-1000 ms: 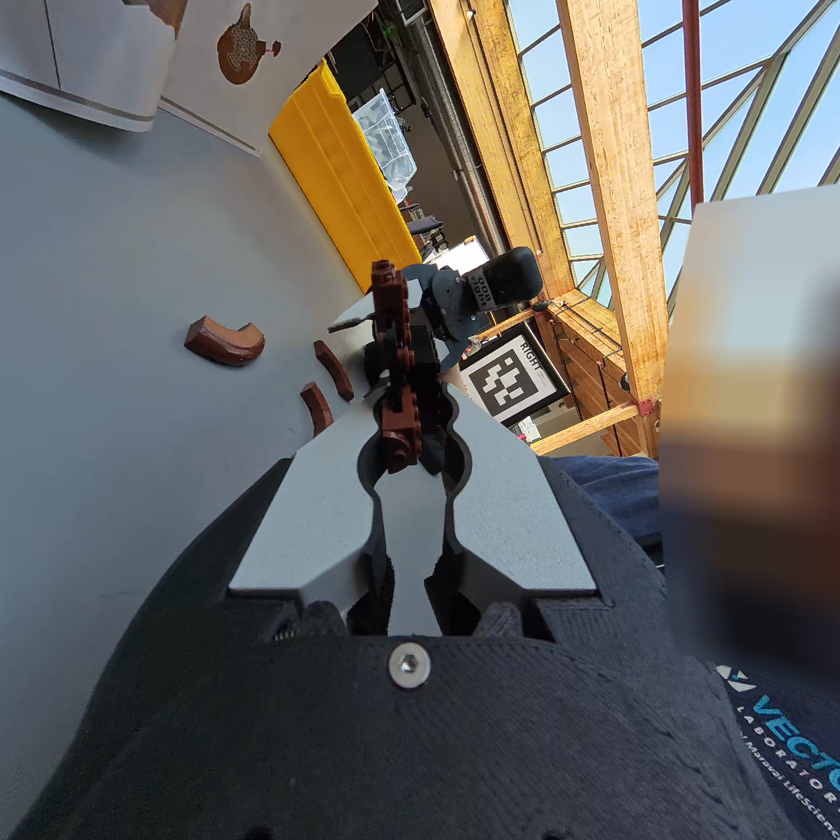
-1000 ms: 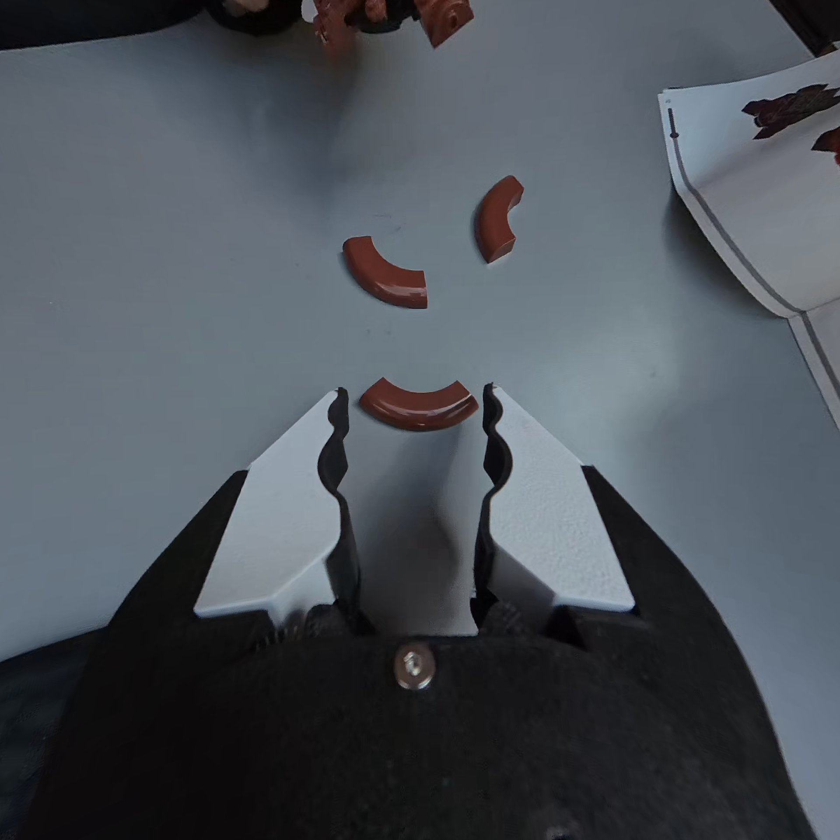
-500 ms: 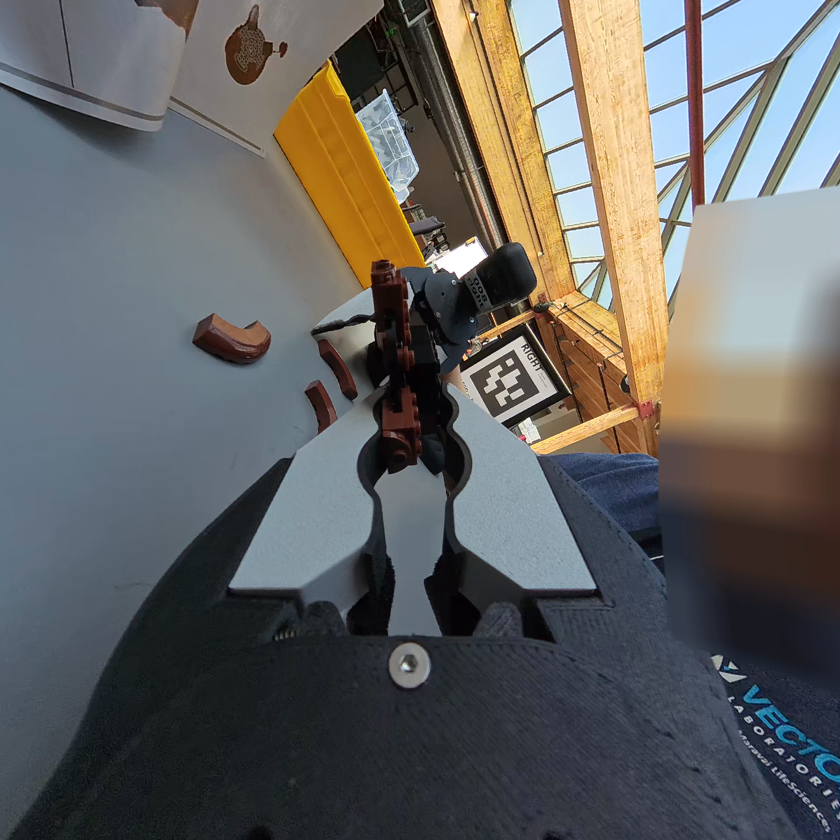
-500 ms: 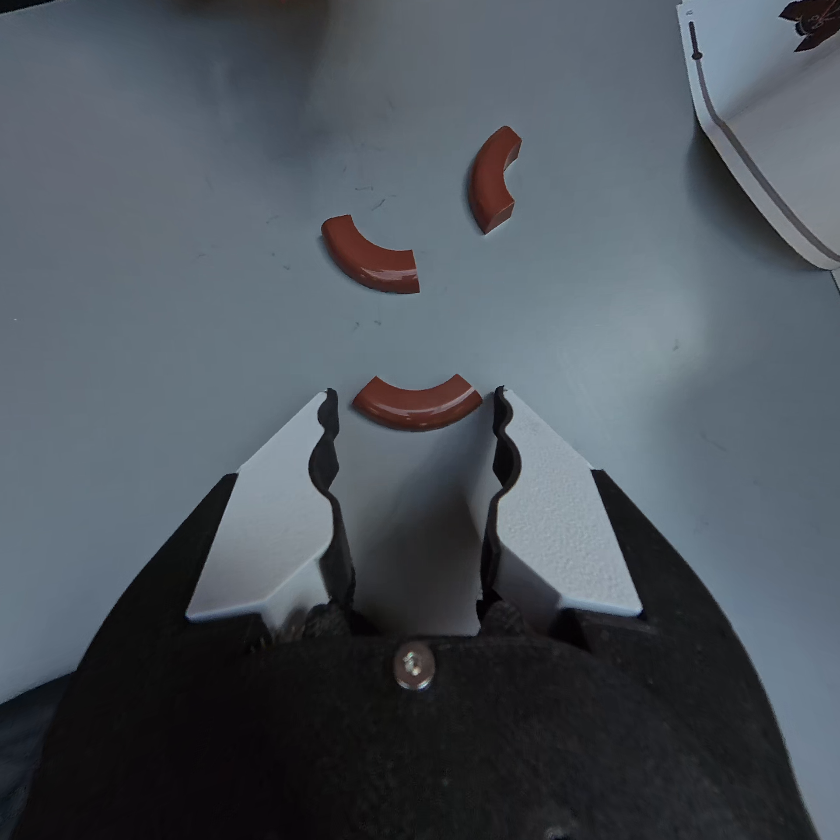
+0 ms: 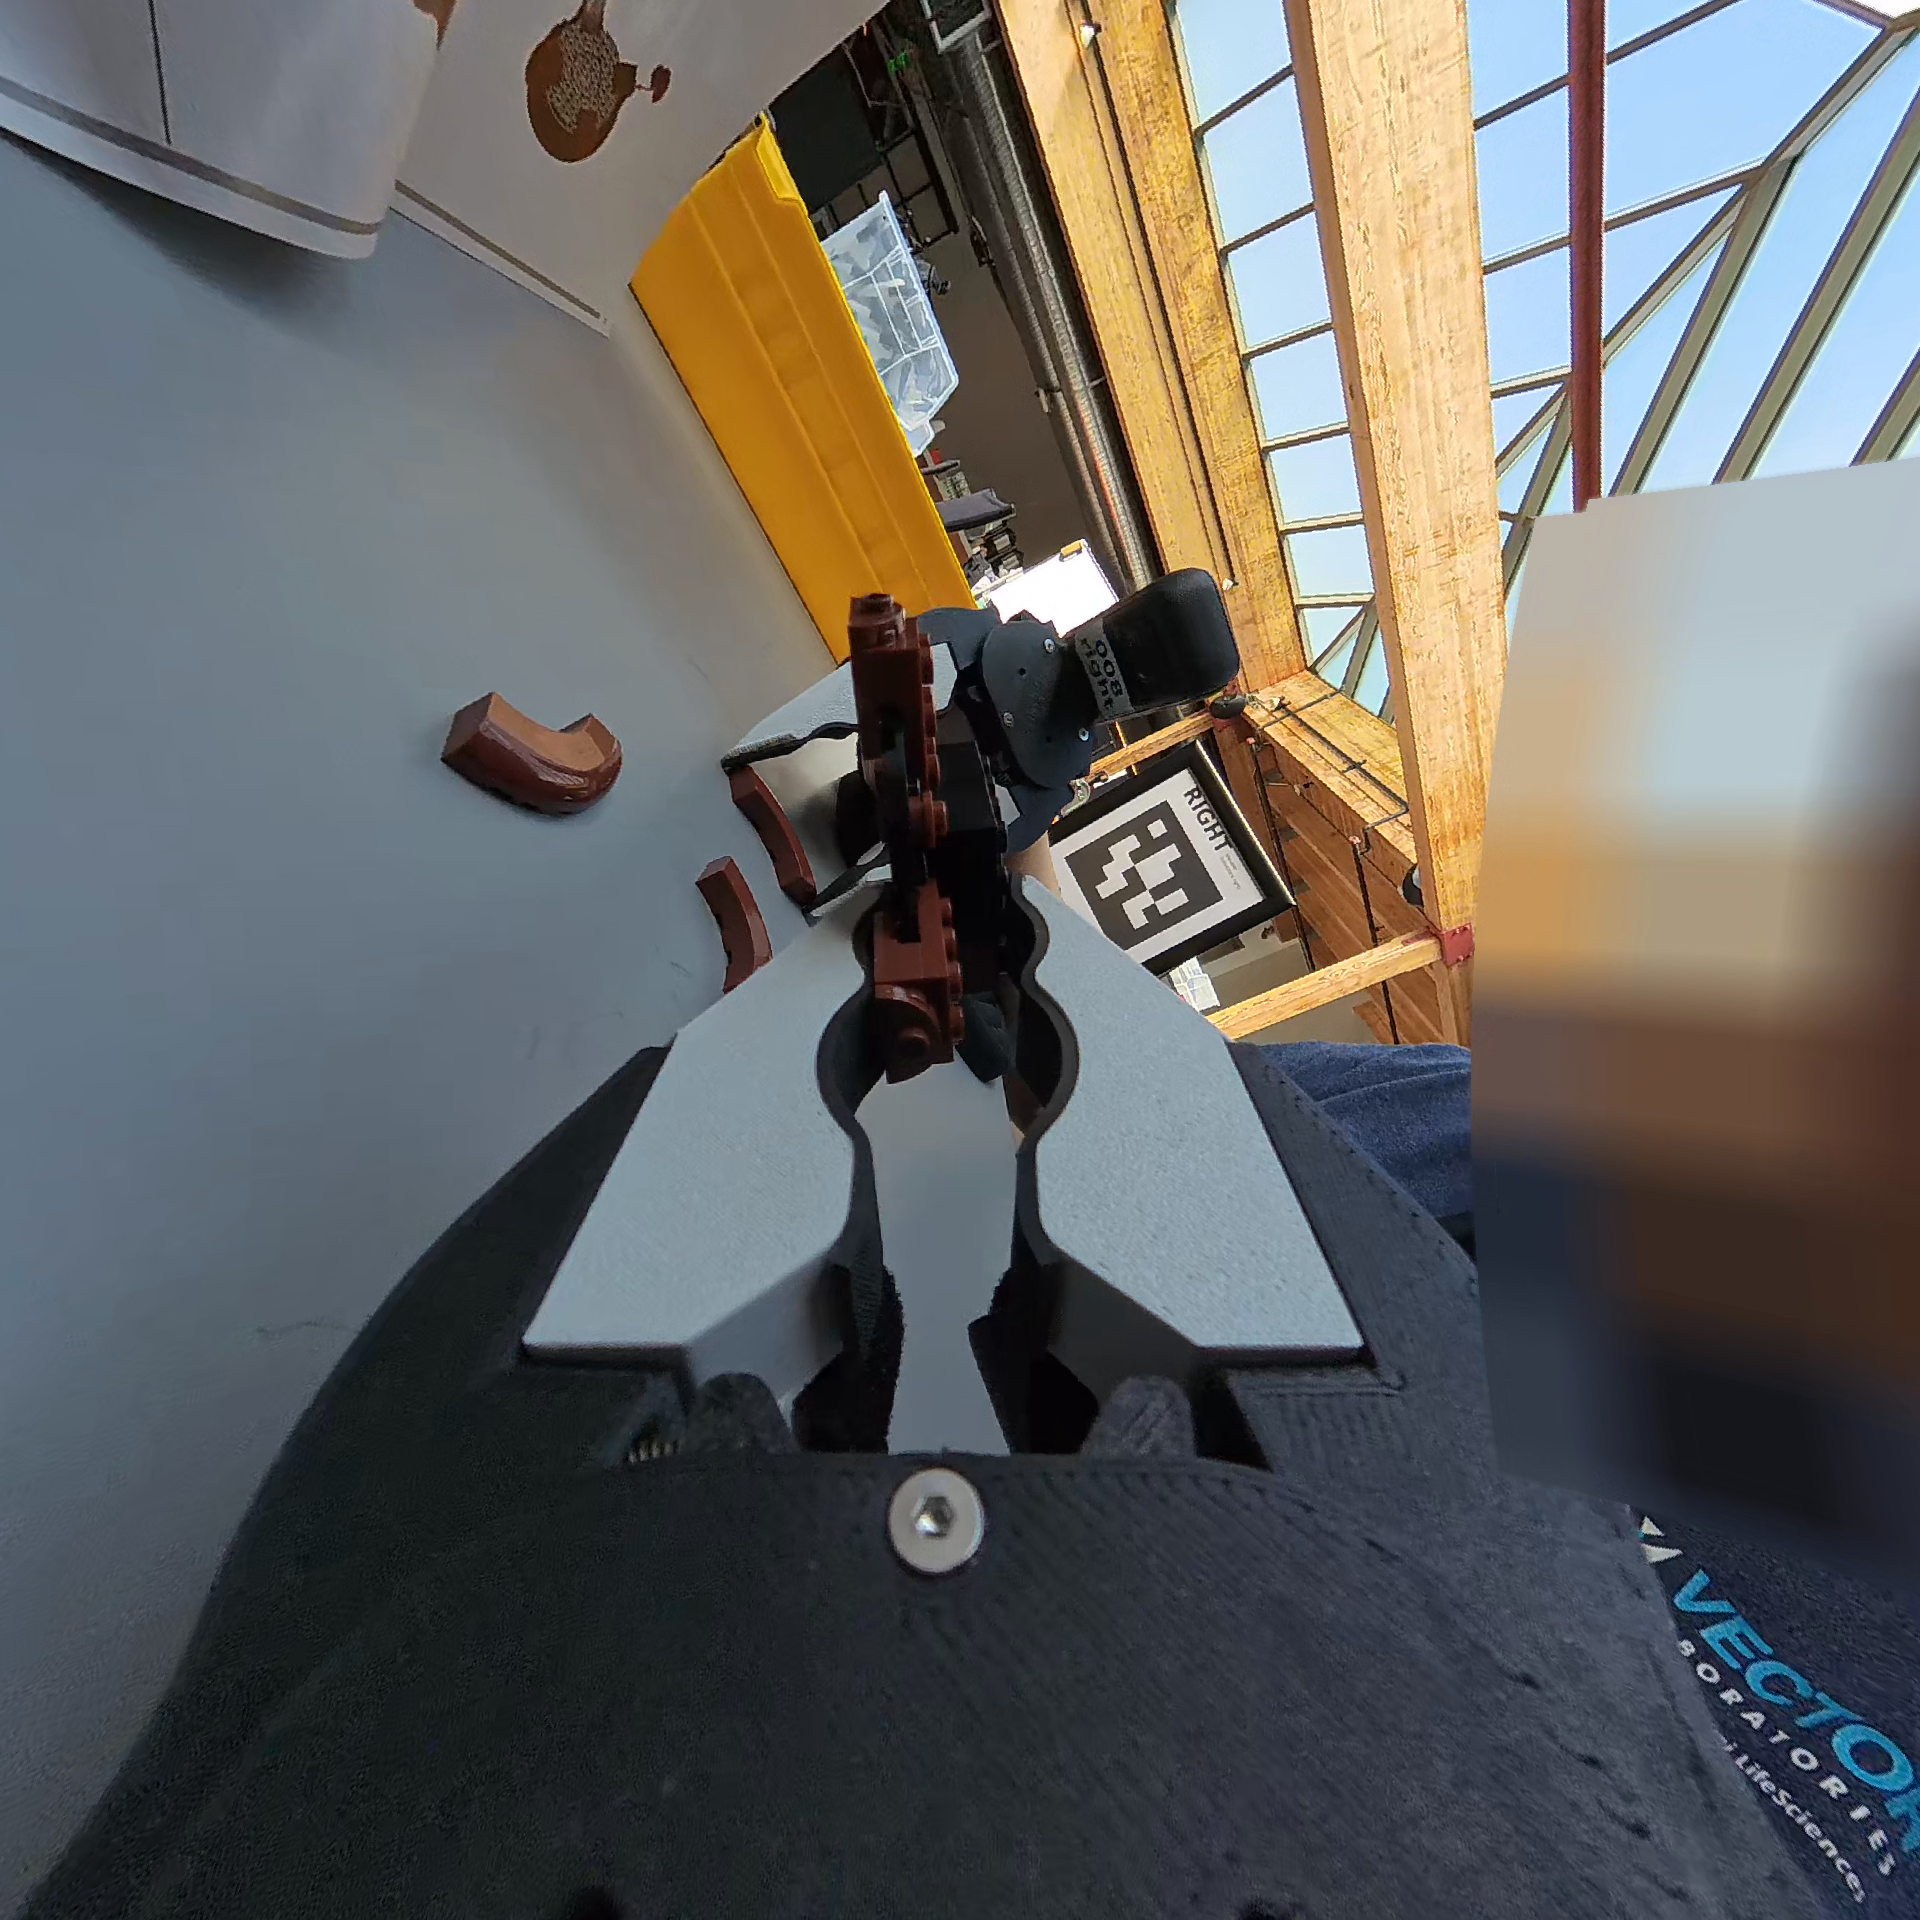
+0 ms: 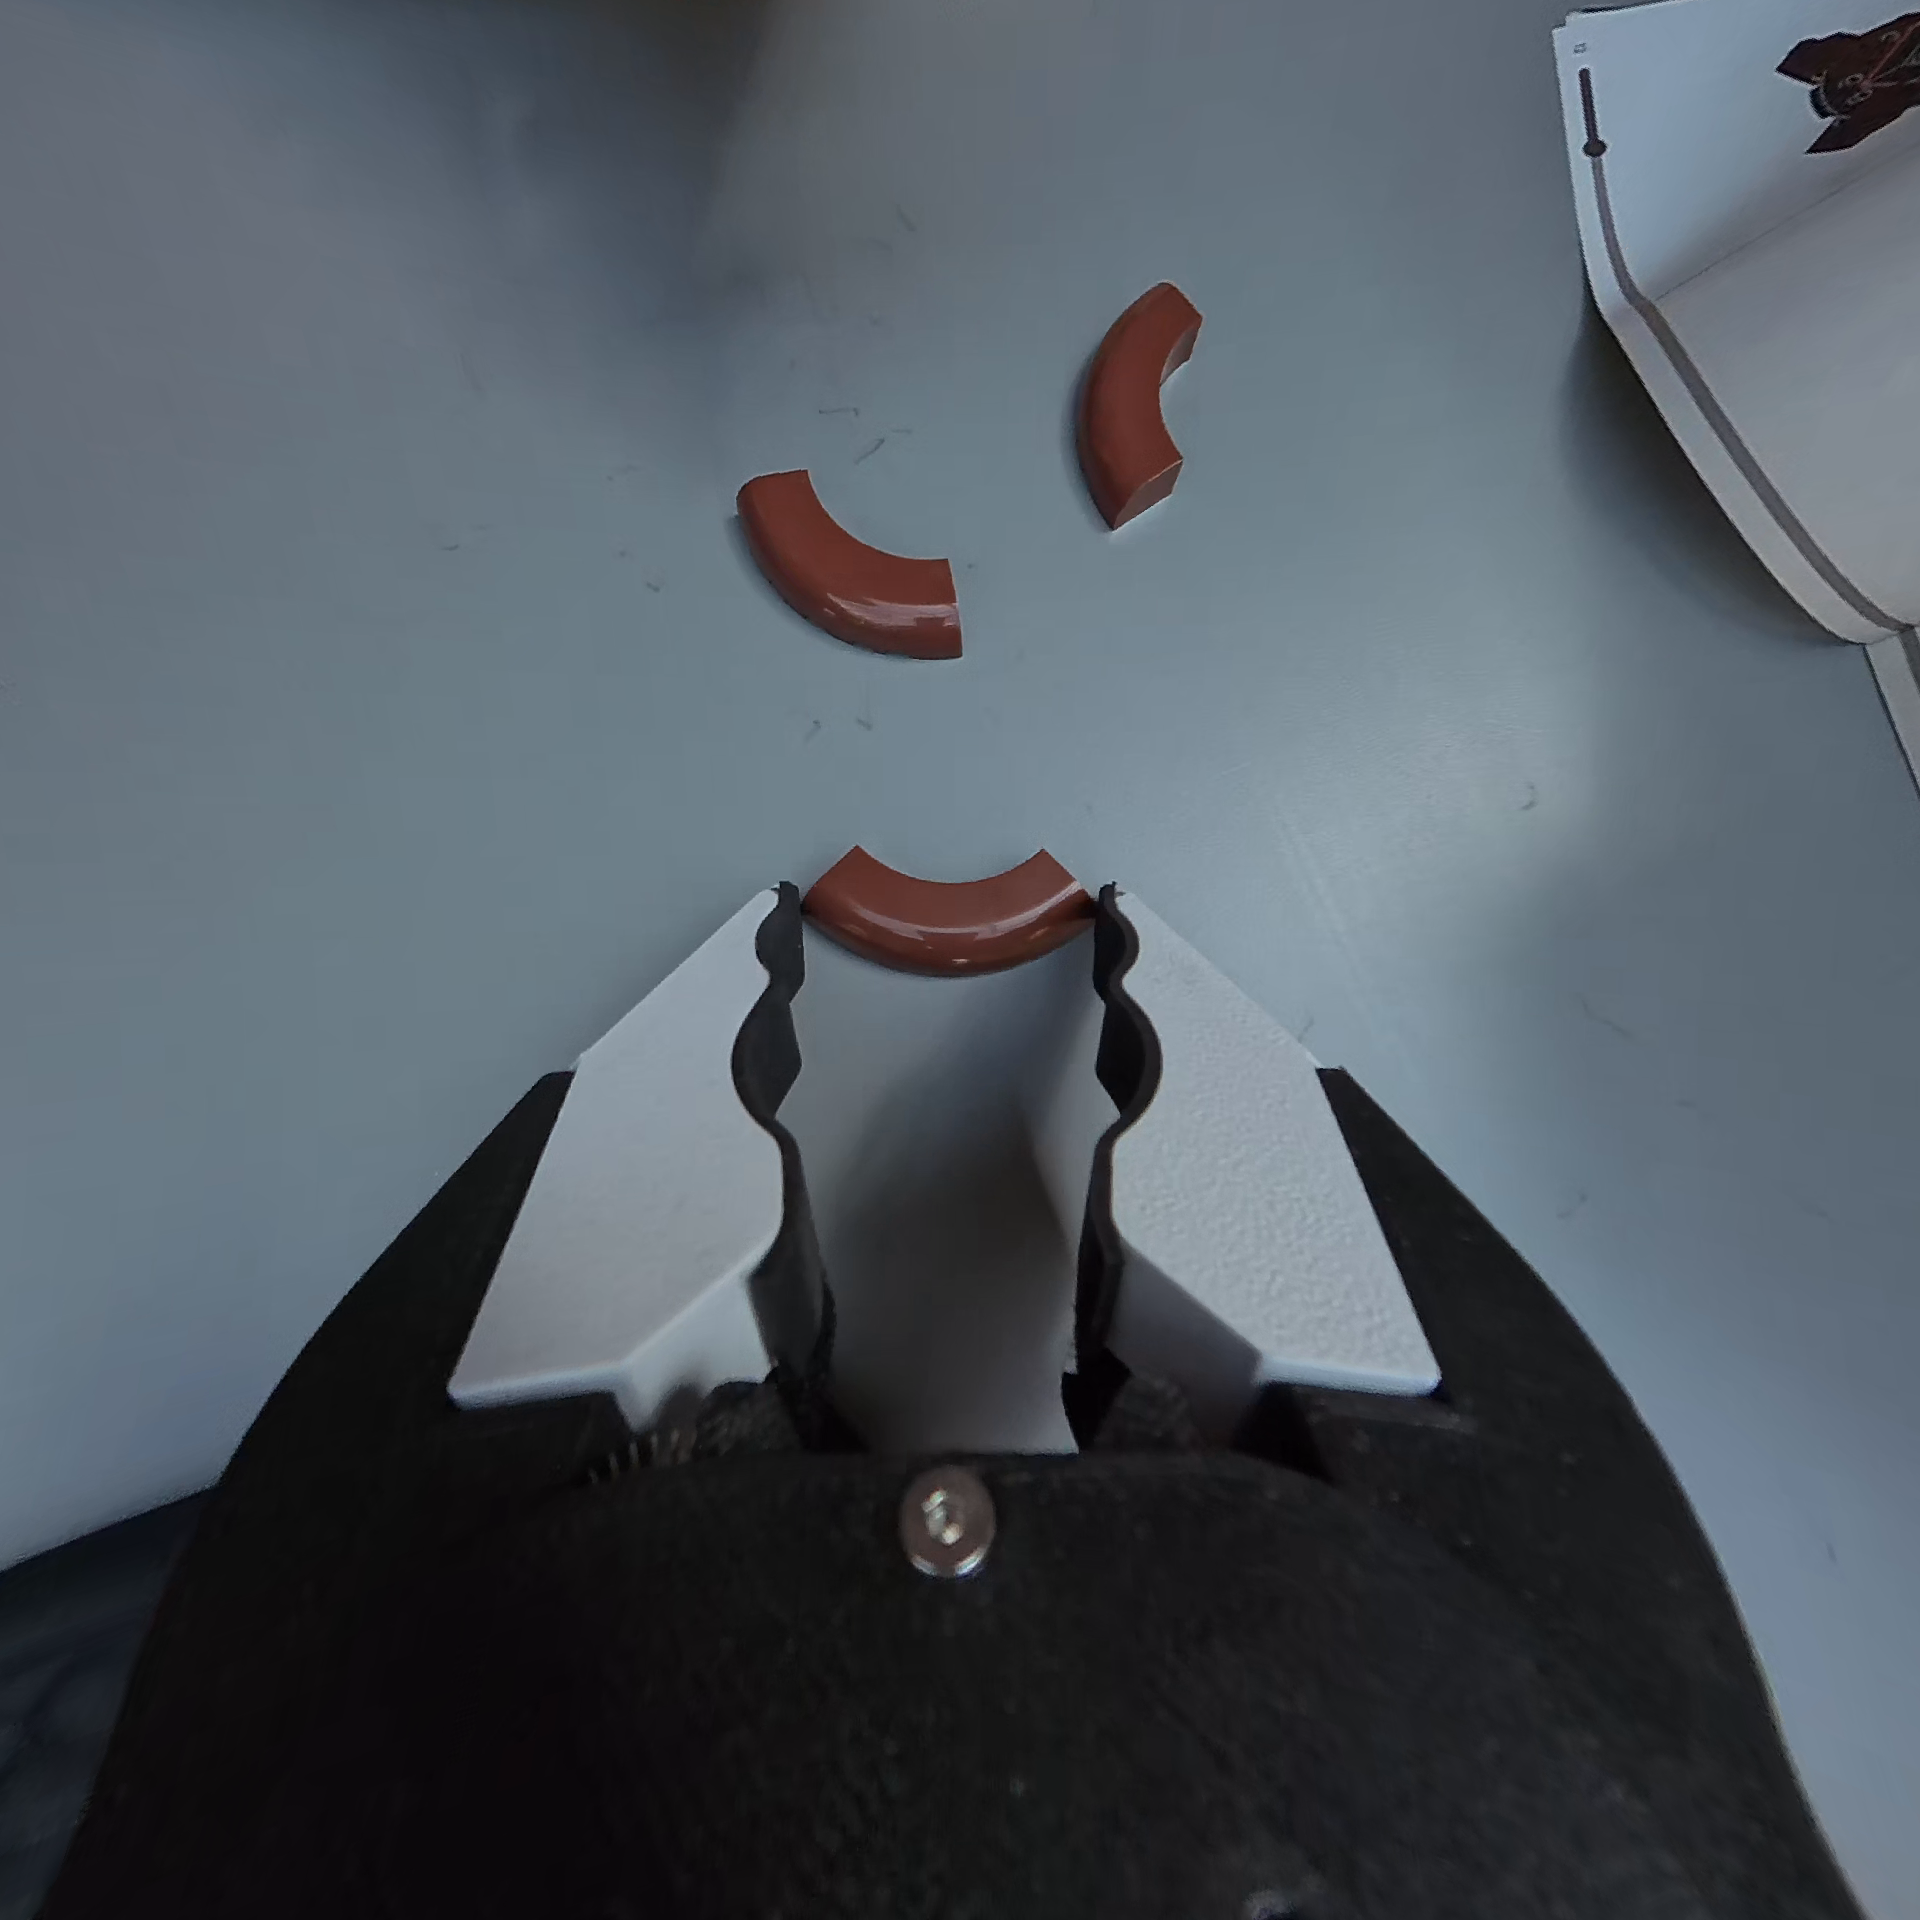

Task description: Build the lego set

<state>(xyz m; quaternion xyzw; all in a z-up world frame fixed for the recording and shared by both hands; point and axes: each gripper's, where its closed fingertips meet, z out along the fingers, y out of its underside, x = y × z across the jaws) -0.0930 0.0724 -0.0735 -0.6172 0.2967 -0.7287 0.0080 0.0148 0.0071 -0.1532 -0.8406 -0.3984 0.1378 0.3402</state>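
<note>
Right gripper (image 6: 948, 902): released, tips flanking the nearest curved brown brick (image 6: 948, 914) on the surface (image 6: 312, 727). Close squarely on its ends. Left gripper (image 5: 940, 961) is clenched on the brown lego assembly (image 5: 902, 831).

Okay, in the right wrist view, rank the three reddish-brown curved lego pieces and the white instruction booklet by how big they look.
1. White instruction booklet, though cut off by the frame.
2. The three reddish-brown curved lego pieces: between the right gripper's fingertips, middle one, far one. They look alike in shape; any size differences probably reflect nearness and angle, so I won't rank them.
</note>
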